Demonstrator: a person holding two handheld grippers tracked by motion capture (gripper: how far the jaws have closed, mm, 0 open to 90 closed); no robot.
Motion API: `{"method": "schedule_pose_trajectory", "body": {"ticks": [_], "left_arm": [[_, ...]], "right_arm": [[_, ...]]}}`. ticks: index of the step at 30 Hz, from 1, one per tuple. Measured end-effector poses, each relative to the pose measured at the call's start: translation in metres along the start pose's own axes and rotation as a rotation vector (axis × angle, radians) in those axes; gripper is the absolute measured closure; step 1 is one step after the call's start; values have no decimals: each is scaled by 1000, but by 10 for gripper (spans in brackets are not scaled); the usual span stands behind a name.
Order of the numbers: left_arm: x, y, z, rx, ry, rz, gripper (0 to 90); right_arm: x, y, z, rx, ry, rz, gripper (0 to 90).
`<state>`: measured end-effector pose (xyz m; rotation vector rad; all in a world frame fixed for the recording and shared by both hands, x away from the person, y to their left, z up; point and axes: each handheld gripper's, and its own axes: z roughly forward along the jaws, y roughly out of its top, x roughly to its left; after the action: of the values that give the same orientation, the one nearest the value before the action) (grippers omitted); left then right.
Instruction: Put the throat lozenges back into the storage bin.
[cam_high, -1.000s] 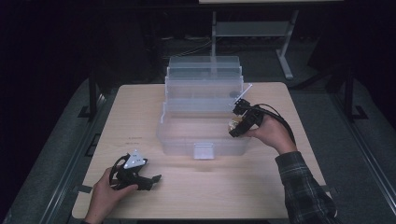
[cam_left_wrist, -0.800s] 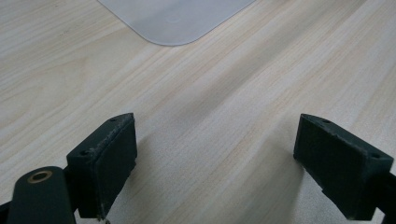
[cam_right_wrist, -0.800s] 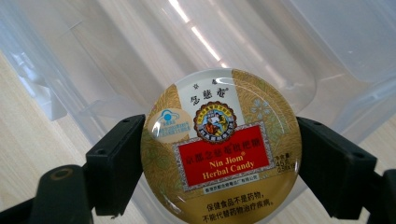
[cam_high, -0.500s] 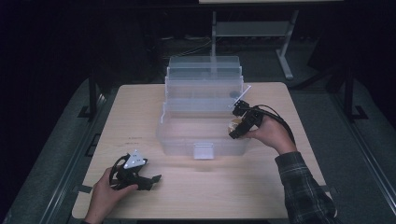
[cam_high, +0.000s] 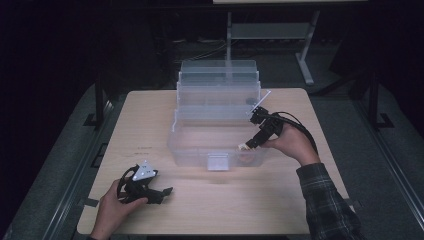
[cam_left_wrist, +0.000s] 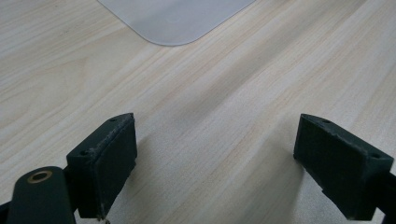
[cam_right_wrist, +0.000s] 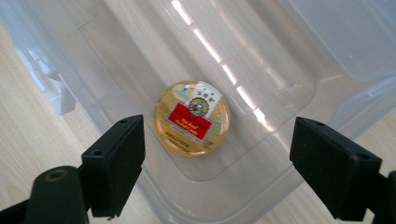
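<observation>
The right tongs (cam_high: 248, 146) hang over the near right corner of a clear plastic organiser box (cam_high: 218, 127), held by the person's right hand (cam_high: 290, 143). In the right gripper view the 2 black jaws stand apart with empty air between them, and they have just been opening. A round tin (cam_right_wrist: 192, 118) with a gold rim and a red label lies flat on the bottom of the box's lowest compartment, below and between these jaws, nearer the jaw seen at the left of that view, and neither jaw touches it. The clear wall of the box runs under both jaws, and the pale wood surface (cam_right_wrist: 28, 140) shows past it on both sides. In the high view the box's stepped trays rise behind the right tongs, on the far side from the person. The left tongs (cam_high: 162, 192) rest low on the surface near the person's edge, held by the left hand (cam_high: 116, 207), well apart from the box and from the right tongs. In the left gripper view their 2 jaws stand wide apart with only bare wood grain between them. Ahead of them in that view, a rounded translucent corner of the box (cam_left_wrist: 175, 21) lies on the surface.
</observation>
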<state>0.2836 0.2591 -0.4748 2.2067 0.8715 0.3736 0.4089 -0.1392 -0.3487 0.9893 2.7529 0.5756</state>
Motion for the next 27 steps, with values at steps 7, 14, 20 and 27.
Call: {"method": "schedule_pose_trajectory", "body": {"ticks": [7, 14, 20, 27], "left_arm": [[0, 0, 0, 0, 0, 1, 123], [0, 0, 0, -1, 1, 1, 123], [0, 0, 0, -1, 1, 1, 123], [0, 0, 0, -2, 1, 0, 123]], "right_arm": [[0, -9, -16, -36, -12, 6, 179], [0, -19, -26, -48, -25, 16, 179], [-2, -30, -31, -57, -25, 35, 179], [-5, -44, -33, -58, -31, 52, 141]]}}
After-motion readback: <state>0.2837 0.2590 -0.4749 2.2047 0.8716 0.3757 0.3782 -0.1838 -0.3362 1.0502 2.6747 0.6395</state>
